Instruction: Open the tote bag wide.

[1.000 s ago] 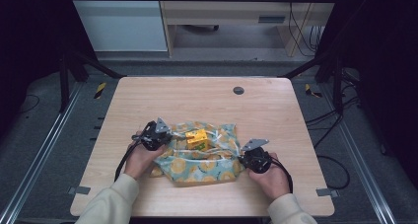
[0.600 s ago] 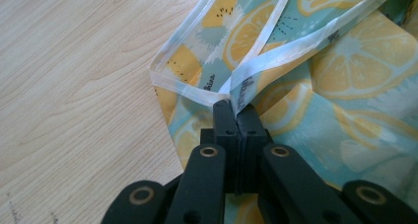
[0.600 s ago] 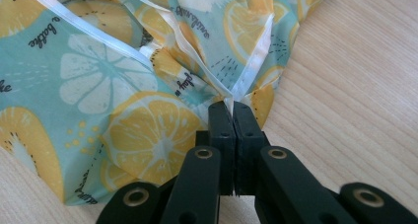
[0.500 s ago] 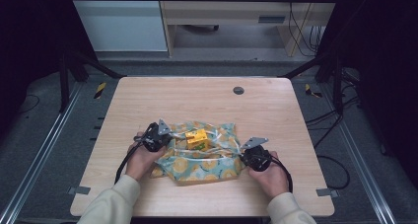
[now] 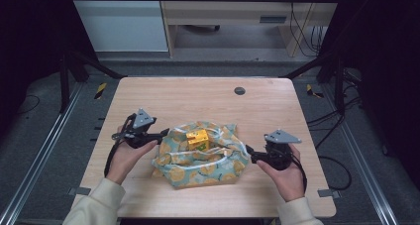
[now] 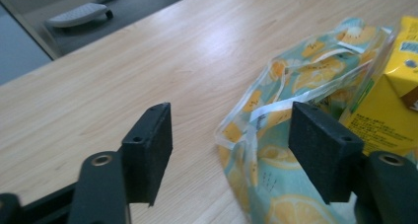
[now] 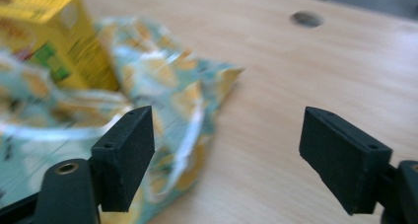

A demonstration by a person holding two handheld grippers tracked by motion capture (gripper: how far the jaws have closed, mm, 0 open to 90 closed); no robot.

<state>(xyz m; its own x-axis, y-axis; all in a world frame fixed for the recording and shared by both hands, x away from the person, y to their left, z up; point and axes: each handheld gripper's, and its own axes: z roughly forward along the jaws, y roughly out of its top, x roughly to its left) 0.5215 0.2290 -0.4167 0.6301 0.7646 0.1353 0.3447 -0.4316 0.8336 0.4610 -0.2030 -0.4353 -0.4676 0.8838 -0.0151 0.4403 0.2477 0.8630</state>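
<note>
Now I am holding both grippers off the bag (image 5: 200,158), jaws just opened. Left gripper (image 5: 161,134) and right gripper (image 5: 250,153) are gaping, gripping nothing. Carton (image 5: 197,140) is sitting inside.

The yellow carton (image 6: 389,105) is cut off at the frame's edge — its print (image 7: 54,61) blurred.

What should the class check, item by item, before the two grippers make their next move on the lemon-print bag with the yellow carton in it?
1. Left gripper let go of the bag: ok, its jaws have just opened and the pads press on nothing.
2. Right gripper free: ok, its jaws have just opened, with only table between them.
3. Yellow carton inside the bag: ok, it sits in the open mouth.
4. Carton upright: cannot tell.
5. Bag fully on the table: ok, clear of the edges.
6. Bag's white handles reachable: ok, they lie loose on top.
</note>
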